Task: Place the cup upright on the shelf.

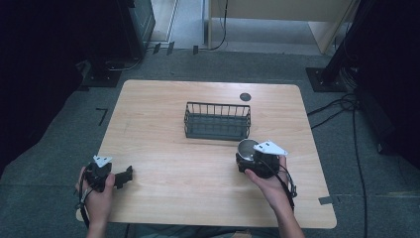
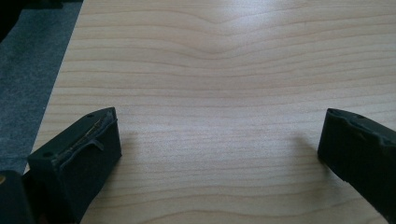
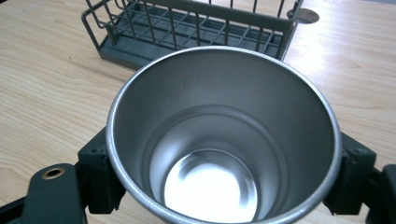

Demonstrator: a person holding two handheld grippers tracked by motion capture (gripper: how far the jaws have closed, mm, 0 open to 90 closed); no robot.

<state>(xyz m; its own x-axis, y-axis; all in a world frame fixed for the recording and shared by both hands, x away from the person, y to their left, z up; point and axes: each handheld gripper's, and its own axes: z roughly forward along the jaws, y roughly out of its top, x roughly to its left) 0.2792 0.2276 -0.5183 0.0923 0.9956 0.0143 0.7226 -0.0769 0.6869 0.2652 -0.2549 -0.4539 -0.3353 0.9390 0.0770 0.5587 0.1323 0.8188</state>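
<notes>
My right gripper is clenched on a shiny, round metal cup, one jaw on each side of its wall. The cup stands near the dark wire basket on the pale wooden table. I think the cup is light, hard and slippery, so squeezing it low on its sides feels safest. My left gripper is spread wide with nothing in it. The right gripper view looks down inside the cup, which is empty. The high view shows both of my hands.
</notes>
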